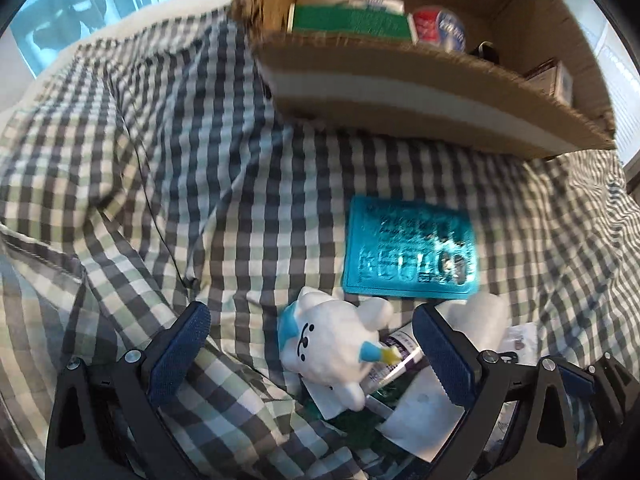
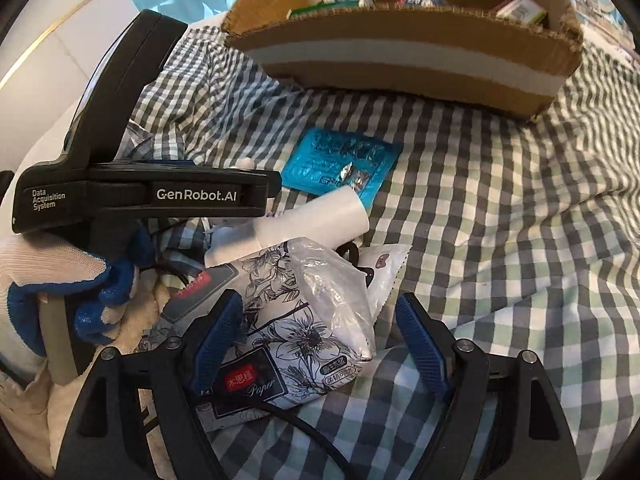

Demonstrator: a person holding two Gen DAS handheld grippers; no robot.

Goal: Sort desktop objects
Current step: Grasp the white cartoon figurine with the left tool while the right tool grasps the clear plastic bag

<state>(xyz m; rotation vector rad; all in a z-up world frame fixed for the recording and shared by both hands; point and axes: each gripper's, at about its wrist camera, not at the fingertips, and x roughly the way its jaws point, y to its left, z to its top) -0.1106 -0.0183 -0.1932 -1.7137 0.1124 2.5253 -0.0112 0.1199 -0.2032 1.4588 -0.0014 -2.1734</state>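
My left gripper [image 1: 312, 354] stands open over the checked cloth, pointing steeply down. A white plush toy with blue ears [image 1: 332, 344] lies between its fingers, touching neither pad. Beyond the toy lies a teal foil packet [image 1: 408, 248], also in the right wrist view [image 2: 340, 164]. My right gripper [image 2: 320, 340] is open around a floral tissue pack [image 2: 288, 344]. The pack lies close to the left pad [image 2: 220, 340] and well apart from the right one. A white tube [image 2: 312, 220] rests just past the pack.
An open cardboard box [image 1: 420, 92] [image 2: 400, 52] stands at the far side, holding a tape roll, a green carton and small packs. The left gripper's black body [image 2: 140, 192], held by a gloved hand [image 2: 60, 280], fills the left. A black cable [image 2: 304, 432] runs under the tissue pack.
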